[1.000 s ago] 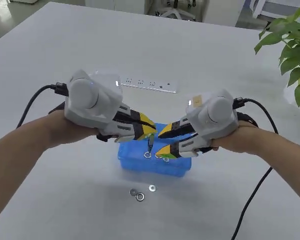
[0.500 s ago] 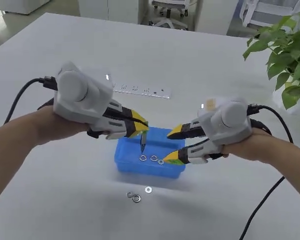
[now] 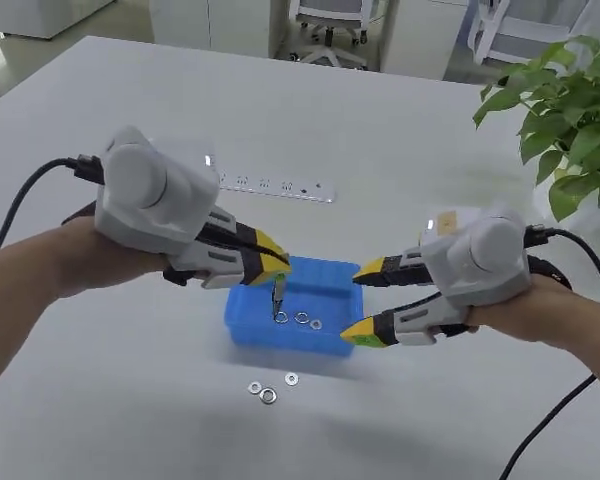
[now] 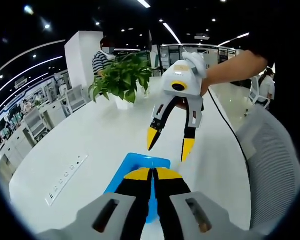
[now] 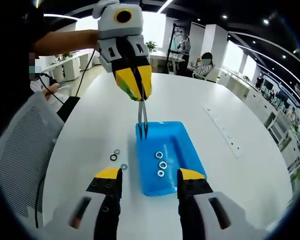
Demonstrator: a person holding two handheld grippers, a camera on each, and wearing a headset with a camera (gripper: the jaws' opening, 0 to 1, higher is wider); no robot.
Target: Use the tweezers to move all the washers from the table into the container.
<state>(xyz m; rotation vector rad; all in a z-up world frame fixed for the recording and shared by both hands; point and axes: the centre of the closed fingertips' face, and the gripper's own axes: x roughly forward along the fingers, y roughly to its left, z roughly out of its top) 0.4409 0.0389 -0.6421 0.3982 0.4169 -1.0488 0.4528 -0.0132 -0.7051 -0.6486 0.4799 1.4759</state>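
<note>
The left gripper [image 3: 276,266] is clenched on the tweezers [image 3: 278,296], its yellow-tipped jaws pressed together around their upper end. The tweezers are held close to upright, long axis running tips-down, and the tips hang inside the left half of the blue container [image 3: 250,337], low over its floor. No washer can be made out between the tips in the right gripper view (they look bare there, though they are thin and hard to read).

Three settled washers [image 3: 301,318] lie on the container's floor, just right of the tweezer tips. Three loose washers [image 3: 269,396] are gathered flat on the table [image 3: 400,420] outside the container's near wall, on the person's side, close to one another and near the wall but apart from it.

The coming move is judged to turn on that wall. The loose washers lie beyond it from the tips, toward the person, so the tweezers would have to be raised, drawn back over the wall and lowered again. The left gripper is the nearer one and carries the tool.

At the container's right end the right gripper [image 3: 364,302] is held with its jaws spread wide, nothing between them, pointing back toward the container.
</note>
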